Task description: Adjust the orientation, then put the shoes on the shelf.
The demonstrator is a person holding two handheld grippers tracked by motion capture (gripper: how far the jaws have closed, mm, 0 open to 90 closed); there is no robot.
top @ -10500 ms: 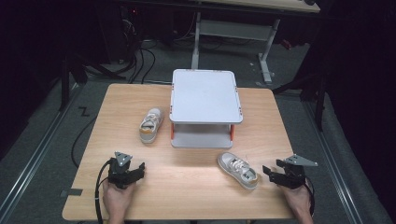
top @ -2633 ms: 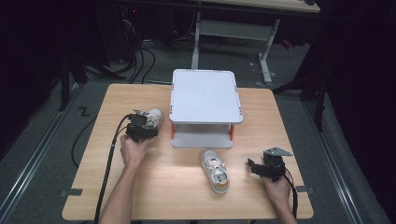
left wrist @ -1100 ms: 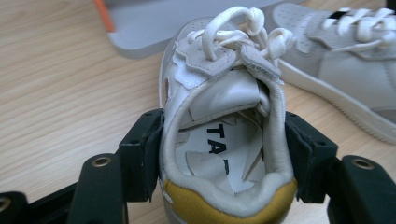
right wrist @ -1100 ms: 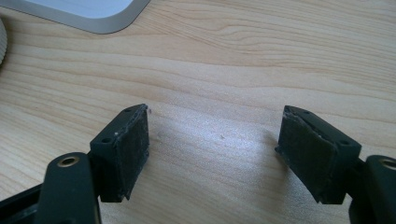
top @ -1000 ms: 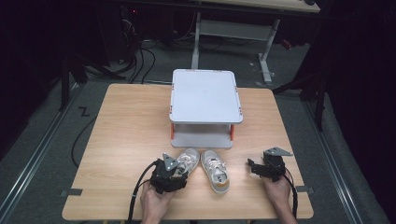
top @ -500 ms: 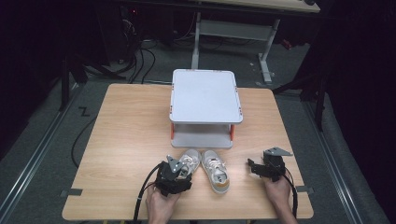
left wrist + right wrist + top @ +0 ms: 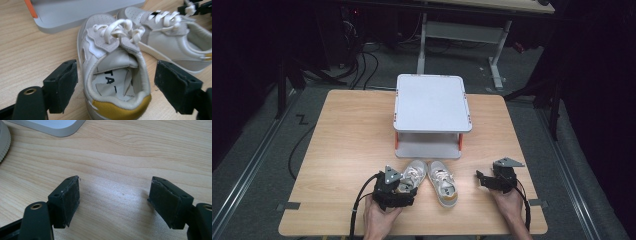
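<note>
L shoe (image 7: 112,72) sits just in front of the rack (image 7: 432,112), beside the R shoe (image 7: 443,182), toes toward rack: pair looks lined up. L gripper (image 7: 117,82) released, jaws wide either side of heel, not touching. R gripper (image 7: 113,200) spread, empty, right of rack. Left, prob.: back off, maybe shelve the pair.

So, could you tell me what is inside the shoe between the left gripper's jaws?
Inside the left shoe lies a white insole printed with black letters. The toe end is hidden under the tongue and laces.
</note>
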